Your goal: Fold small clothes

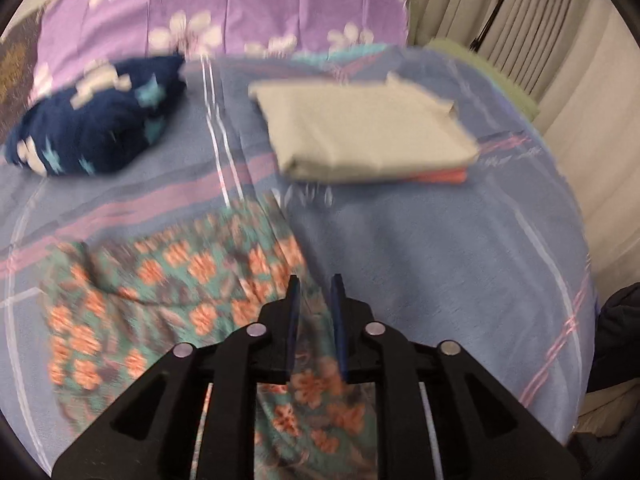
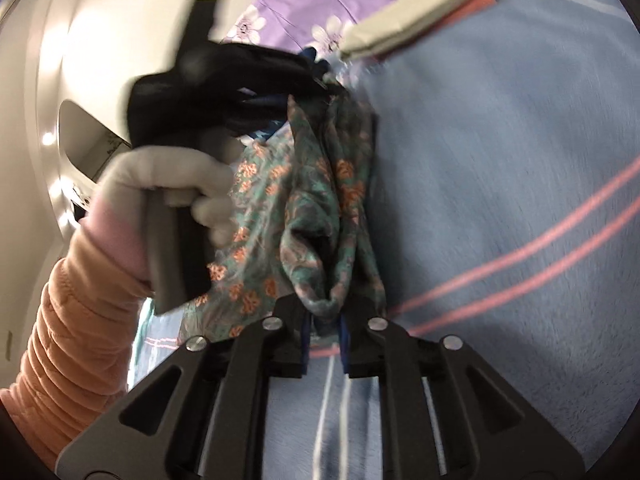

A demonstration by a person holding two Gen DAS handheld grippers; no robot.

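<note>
Now the flowery green cloth (image 1: 168,280) lies on the blue striped bedsheet (image 1: 440,260). The left gripper (image 1: 316,292) is a little open above the cloth's edge, pinching nothing. The right gripper (image 2: 324,320) squeezes a bunched corner of it. A folded beige cloth (image 1: 360,132) sits nearby.

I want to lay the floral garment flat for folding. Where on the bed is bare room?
Bare blanket lies right of the floral garment, below the folded beige stack. The far left is crowded by the navy bundle and the purple pillow.
</note>
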